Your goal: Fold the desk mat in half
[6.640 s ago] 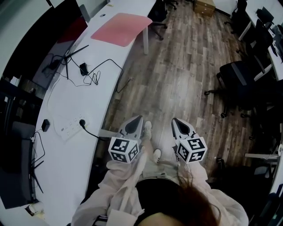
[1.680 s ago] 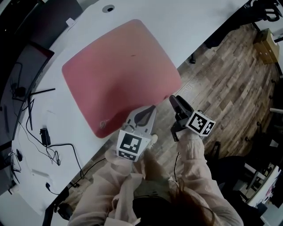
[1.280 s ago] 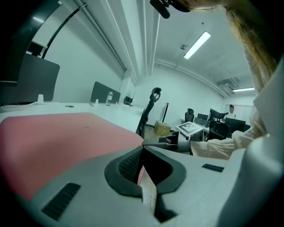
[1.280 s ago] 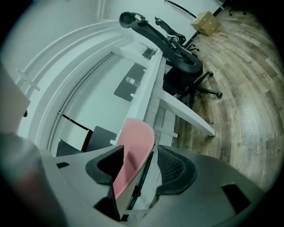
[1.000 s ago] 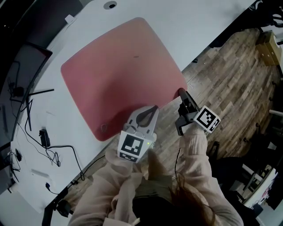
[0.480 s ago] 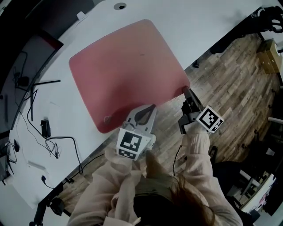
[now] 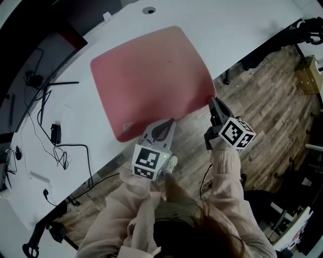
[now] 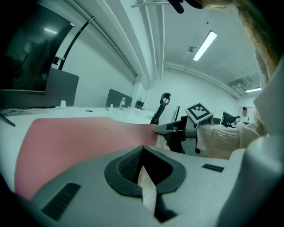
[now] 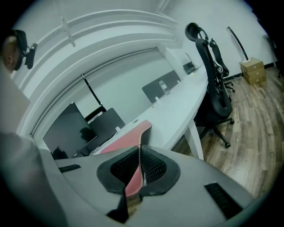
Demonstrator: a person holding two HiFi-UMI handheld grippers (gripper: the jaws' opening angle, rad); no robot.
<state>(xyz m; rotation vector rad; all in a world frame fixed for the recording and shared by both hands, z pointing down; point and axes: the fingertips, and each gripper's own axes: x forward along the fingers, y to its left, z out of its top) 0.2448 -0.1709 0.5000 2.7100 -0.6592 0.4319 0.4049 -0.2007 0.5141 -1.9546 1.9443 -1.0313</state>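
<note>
The pink desk mat [image 7: 151, 75] lies flat on the white desk [image 7: 237, 25], with its near edge at the desk's front. My right gripper [image 7: 213, 101] is shut on the mat's near right corner. Its jaws have just been closing, and the right gripper view shows the thin pink edge [image 9: 133, 177] pinched between the pads, the corner raised a little. My left gripper [image 7: 169, 122] sits at the mat's near edge, toward the left corner. Its jaws [image 8: 142, 148] meet at the tips with only floor showing behind them. In the left gripper view the mat [image 8: 66, 137] stretches ahead and the right gripper [image 8: 166, 129] holds its corner.
Black cables and a small adapter [image 7: 56, 133] lie on the desk left of the mat. A dark monitor [image 7: 30, 50] stands at the far left. A round cable hole [image 7: 149, 10] is beyond the mat. An office chair [image 9: 213, 75] stands on the wood floor [image 7: 272, 101] to the right.
The right gripper moved up to the mat's near right corner, rolled, shut on it and lifted it slightly. The left gripper crept toward the mat's near edge.
</note>
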